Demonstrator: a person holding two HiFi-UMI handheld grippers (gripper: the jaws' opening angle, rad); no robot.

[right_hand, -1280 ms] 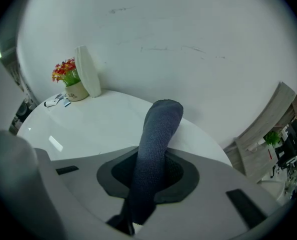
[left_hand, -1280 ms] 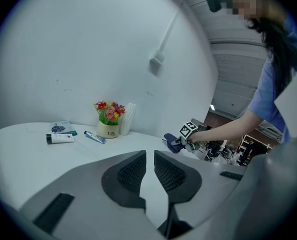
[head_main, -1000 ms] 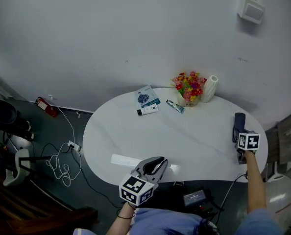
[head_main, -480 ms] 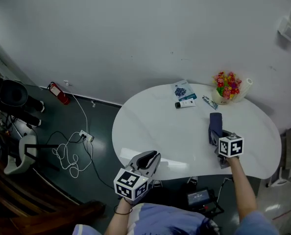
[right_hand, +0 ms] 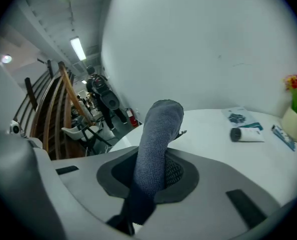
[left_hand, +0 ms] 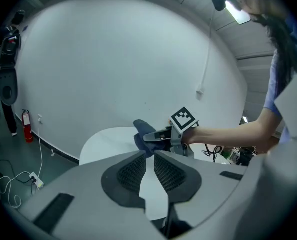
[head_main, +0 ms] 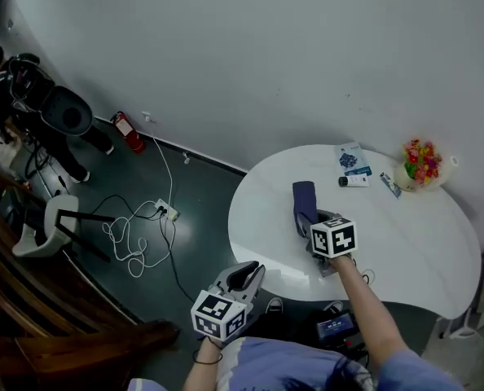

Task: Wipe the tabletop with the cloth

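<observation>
White tabletop point(head_main: 405, 235): right gripper point(head_main: 314, 226) clamps cloth point(head_main: 304, 198); pot point(head_main: 412, 178) holds flowers point(head_main: 418, 155), seemingly artificial.

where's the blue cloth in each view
Head view: cloth right of centre, at the left part of the white table.
Left gripper view: centre, over the table.
Right gripper view: centre, clamped in the right claw.
Shared landmark: the white table.

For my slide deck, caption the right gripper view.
Right gripper shut on a folded blue-grey cloth, white rounded tabletop beyond.
</observation>
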